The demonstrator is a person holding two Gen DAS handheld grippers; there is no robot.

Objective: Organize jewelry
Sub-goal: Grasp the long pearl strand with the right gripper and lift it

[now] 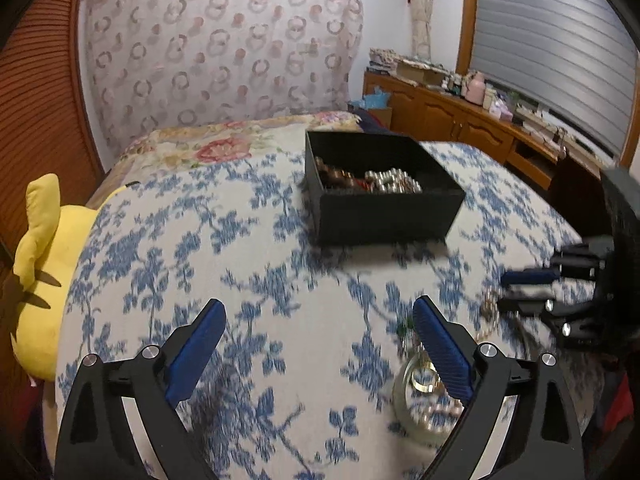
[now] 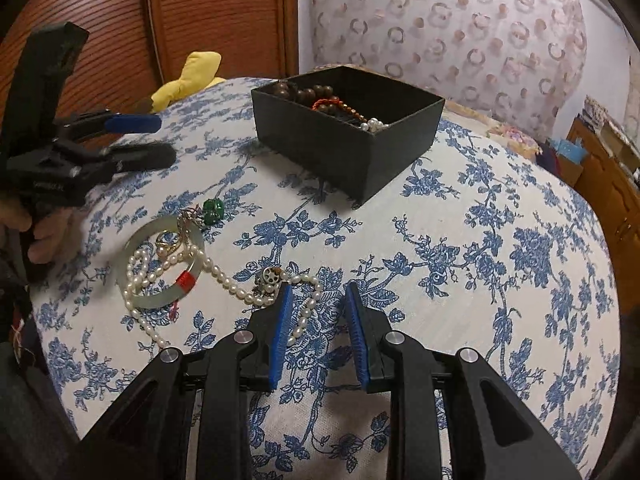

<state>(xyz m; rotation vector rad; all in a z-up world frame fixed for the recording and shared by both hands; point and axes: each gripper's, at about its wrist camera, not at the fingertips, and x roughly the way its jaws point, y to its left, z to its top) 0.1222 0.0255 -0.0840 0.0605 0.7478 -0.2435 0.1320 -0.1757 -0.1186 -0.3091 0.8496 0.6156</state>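
A black box (image 2: 360,148) holding bead bracelets and pearls stands on the blue floral cover (image 2: 480,280). In front of it lie a pale jade bangle (image 2: 185,280) with a red wrap, a gold ring (image 2: 166,240), a green pendant (image 2: 213,210) and a pearl necklace (image 2: 224,278). My right gripper (image 2: 319,292) hangs over the necklace's end, jaws partly apart; the strand runs beside the left pad, not pinched. My left gripper (image 1: 320,308) is wide open and holds nothing. The blurred bangle (image 1: 404,396) lies beside and partly behind its right finger (image 1: 440,344). The box (image 1: 384,208) stands beyond it.
A yellow plush toy (image 1: 44,272) lies at the bed's left edge, by a slatted wooden door (image 2: 100,20). A wooden cabinet (image 1: 460,120) crowded with small items runs along the window wall. A person's hand (image 2: 44,236) holds the left gripper (image 2: 156,140).
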